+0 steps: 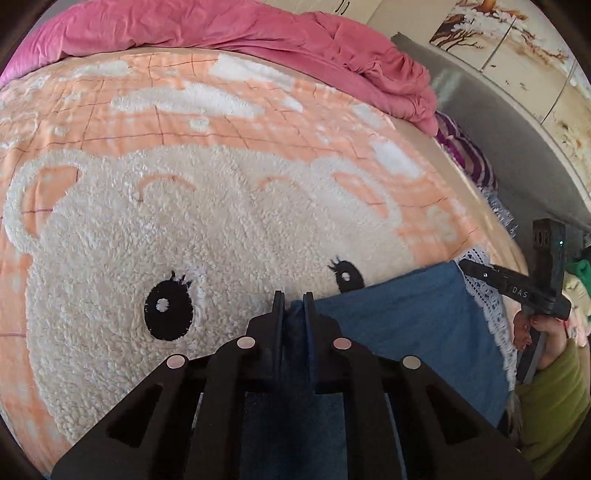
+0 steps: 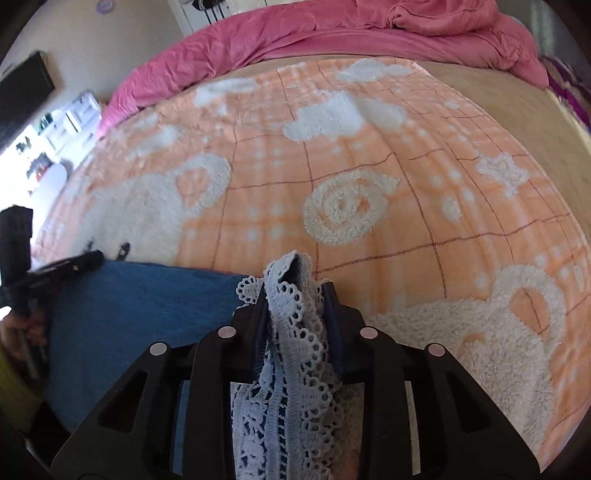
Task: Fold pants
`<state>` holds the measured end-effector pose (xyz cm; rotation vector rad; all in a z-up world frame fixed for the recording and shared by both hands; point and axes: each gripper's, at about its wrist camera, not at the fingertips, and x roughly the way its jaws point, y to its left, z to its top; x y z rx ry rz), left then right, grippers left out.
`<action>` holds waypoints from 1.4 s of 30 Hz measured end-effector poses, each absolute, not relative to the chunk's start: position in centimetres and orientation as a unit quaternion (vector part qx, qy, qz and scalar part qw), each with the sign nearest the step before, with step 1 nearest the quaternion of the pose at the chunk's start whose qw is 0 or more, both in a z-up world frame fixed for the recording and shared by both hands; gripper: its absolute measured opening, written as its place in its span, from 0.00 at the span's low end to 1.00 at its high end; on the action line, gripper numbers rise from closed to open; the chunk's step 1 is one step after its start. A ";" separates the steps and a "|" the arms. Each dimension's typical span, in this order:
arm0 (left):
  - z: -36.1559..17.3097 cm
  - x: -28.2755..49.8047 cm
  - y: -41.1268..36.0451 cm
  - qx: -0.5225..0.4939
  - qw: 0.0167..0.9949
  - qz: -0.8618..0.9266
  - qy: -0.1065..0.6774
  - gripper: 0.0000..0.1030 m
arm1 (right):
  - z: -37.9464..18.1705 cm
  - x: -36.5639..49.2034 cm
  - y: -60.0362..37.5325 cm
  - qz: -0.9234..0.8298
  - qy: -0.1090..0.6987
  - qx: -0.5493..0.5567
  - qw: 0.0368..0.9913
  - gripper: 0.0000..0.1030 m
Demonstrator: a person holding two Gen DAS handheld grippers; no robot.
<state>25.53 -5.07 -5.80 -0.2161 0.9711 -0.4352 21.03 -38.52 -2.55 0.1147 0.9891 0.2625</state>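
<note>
My left claw (image 1: pixel 294 295) is pressed together on a fold of the blue pants (image 1: pixel 413 325), the denim bunched between its 2 black fingers (image 1: pixel 277 314); my right claw (image 2: pixel 295 291) pinches the white lace trim (image 2: pixel 291 314) on the far side of the same edge, the lace and a dark strip of cloth spilling up past its fingertips. From my left side I see the other claw (image 1: pixel 517 290) at the lace corner, held by a hand (image 1: pixel 528 328) with a green sleeve (image 1: pixel 550 402) below it; from my right side the left claw (image 2: pixel 70 264) shows as a dark bar at the opposite corner.

The pants run as 1 blue band between both grips, their top edge taut and their cloth falling toward me, lying on the near part of the bed; whether the lower part rests flat or hangs I cannot tell.

Beyond them spreads a fluffy orange blanket (image 1: pixel 147 122) with thin check lines, white clouds and a big white bear face (image 1: pixel 184 229) with 2 black eyes; nothing lies on it between my claws and the far end. There a crumpled pink quilt (image 1: pixel 229 29) is heaped across the head of the bed; beside it, at the bed's side, sits a purple striped cloth (image 1: pixel 465 151). Further out stands a wall of cabinet doors (image 1: pixel 524 55) painted with trees; in the right view a bright shelf (image 2: pixel 55 125) of small things and a dark panel (image 2: pixel 26 88) sit at the left edge of the room.
</note>
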 end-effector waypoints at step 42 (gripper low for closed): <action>-1.0 8.3 -0.8 -0.019 0.903 -0.093 0.419 0.90 | 1.2 0.4 -37.0 0.091 0.392 0.113 0.908 0.66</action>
